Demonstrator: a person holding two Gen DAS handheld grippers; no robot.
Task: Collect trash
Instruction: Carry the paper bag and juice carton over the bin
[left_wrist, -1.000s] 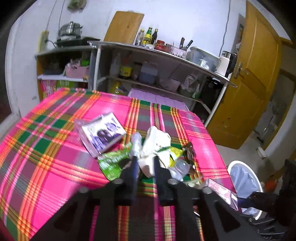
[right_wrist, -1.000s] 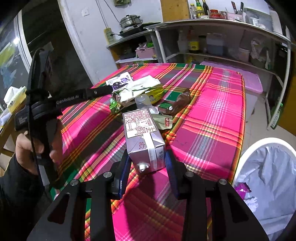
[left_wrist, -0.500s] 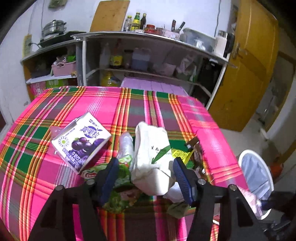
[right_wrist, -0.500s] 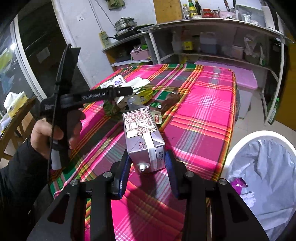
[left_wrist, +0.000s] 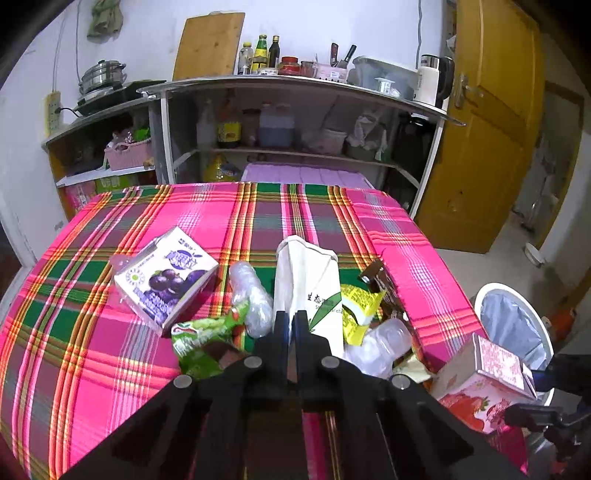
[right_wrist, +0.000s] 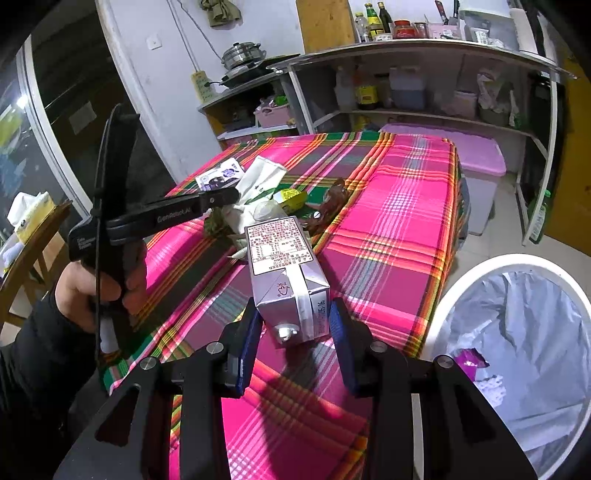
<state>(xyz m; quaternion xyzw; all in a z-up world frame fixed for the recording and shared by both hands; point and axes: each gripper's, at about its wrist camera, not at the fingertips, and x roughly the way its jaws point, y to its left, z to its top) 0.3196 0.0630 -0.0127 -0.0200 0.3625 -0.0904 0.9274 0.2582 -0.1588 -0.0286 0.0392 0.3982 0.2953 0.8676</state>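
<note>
A pile of trash lies on the plaid tablecloth (left_wrist: 92, 354): a purple juice carton (left_wrist: 166, 277), a green wrapper (left_wrist: 199, 336), a white paper bag (left_wrist: 310, 273), a yellow wrapper (left_wrist: 356, 310) and clear plastic bottles (left_wrist: 251, 295). My left gripper (left_wrist: 290, 321) is shut at the near edge of the white bag; whether it pinches the bag is unclear. My right gripper (right_wrist: 293, 326) is shut on a strawberry milk carton (right_wrist: 288, 269), held above the table's edge; the carton also shows in the left wrist view (left_wrist: 484, 380). The bin (right_wrist: 517, 332) with a plastic liner stands right of it.
Shelves (left_wrist: 295, 110) with bottles, jars and a kettle stand behind the table. A yellow door (left_wrist: 491, 129) is at the right. A pink storage box (right_wrist: 476, 158) sits by the table's far end. A wooden chair with a tissue box (right_wrist: 33, 218) stands at the left.
My left gripper opened over the pile half a second ago and has now shut at the white bag. My right gripper has carried the milk carton back toward the bin side.
</note>
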